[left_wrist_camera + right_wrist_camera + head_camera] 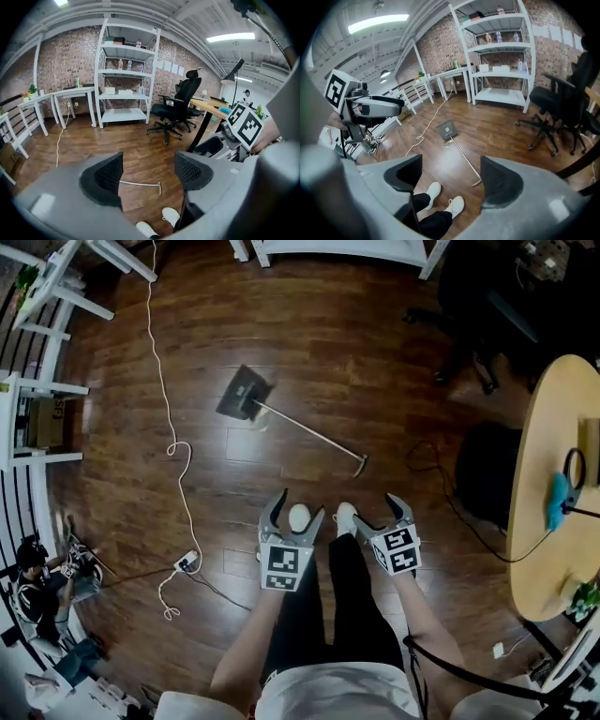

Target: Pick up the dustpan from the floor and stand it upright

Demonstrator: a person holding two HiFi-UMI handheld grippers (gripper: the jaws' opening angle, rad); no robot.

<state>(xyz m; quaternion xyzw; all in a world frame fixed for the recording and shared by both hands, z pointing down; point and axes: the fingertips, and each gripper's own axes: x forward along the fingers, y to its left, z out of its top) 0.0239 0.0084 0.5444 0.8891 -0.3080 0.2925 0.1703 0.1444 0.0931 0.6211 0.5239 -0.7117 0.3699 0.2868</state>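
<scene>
The dustpan point(246, 393) lies flat on the wooden floor, and its long thin handle point(309, 432) runs toward me and ends near my feet. In the right gripper view the dustpan point(446, 129) and its handle point(464, 159) show beyond the jaws. In the left gripper view only the near end of the handle point(140, 183) shows. My left gripper point(298, 507) is open and empty, held above my shoes. My right gripper point(380, 512) is beside it, short of the handle's end. Its jaws are closing and nothing is between them.
A white cable point(173, 446) snakes down the floor at the left to a power strip point(186, 563). A round wooden table point(553, 484) stands at the right with a dark bin point(487, 474) beside it. A black office chair point(478, 296) and white shelf legs point(337, 251) are further off.
</scene>
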